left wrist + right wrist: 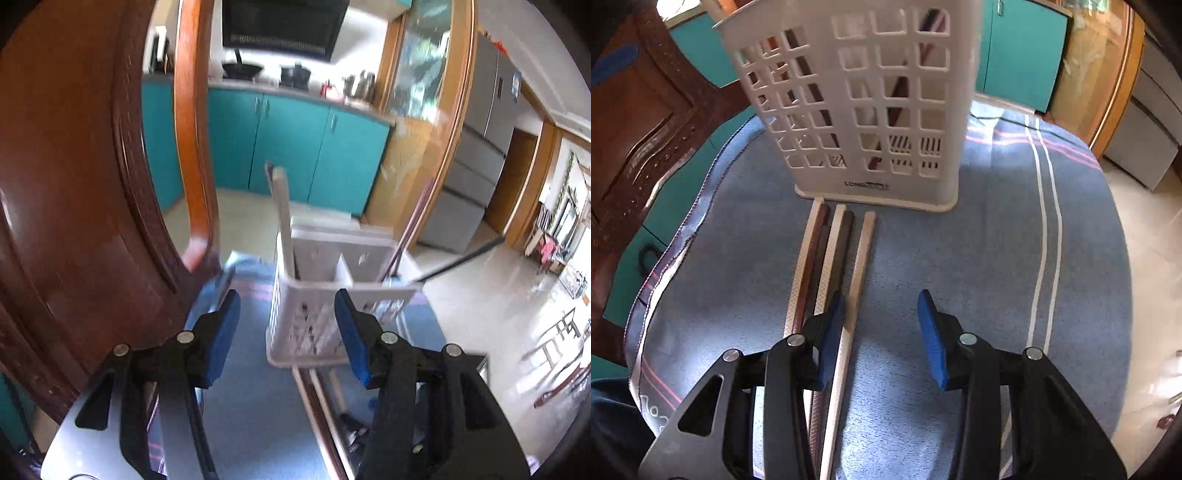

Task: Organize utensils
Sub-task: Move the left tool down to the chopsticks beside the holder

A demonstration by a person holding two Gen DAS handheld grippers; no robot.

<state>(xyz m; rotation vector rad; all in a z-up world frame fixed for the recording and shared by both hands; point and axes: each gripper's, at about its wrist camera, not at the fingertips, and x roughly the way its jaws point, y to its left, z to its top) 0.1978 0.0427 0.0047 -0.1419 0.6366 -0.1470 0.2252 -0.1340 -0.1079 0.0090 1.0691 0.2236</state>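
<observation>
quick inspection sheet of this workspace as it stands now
surface: blue striped cloth covers the table
job's things: white slotted utensil holder upright, some chopsticks inside; loose chopsticks lie in front of it
clutter: nothing seen
grippers: left tool open and empty before the holder; right tool open, one finger beside the loose chopsticks, nothing gripped
cables: nothing seen
surroundings: brown carved chair back, teal kitchen cabinets, grey fridge

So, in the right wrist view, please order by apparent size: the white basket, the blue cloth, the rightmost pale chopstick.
1. blue cloth
2. white basket
3. rightmost pale chopstick
The basket stands farther from the camera.
</observation>
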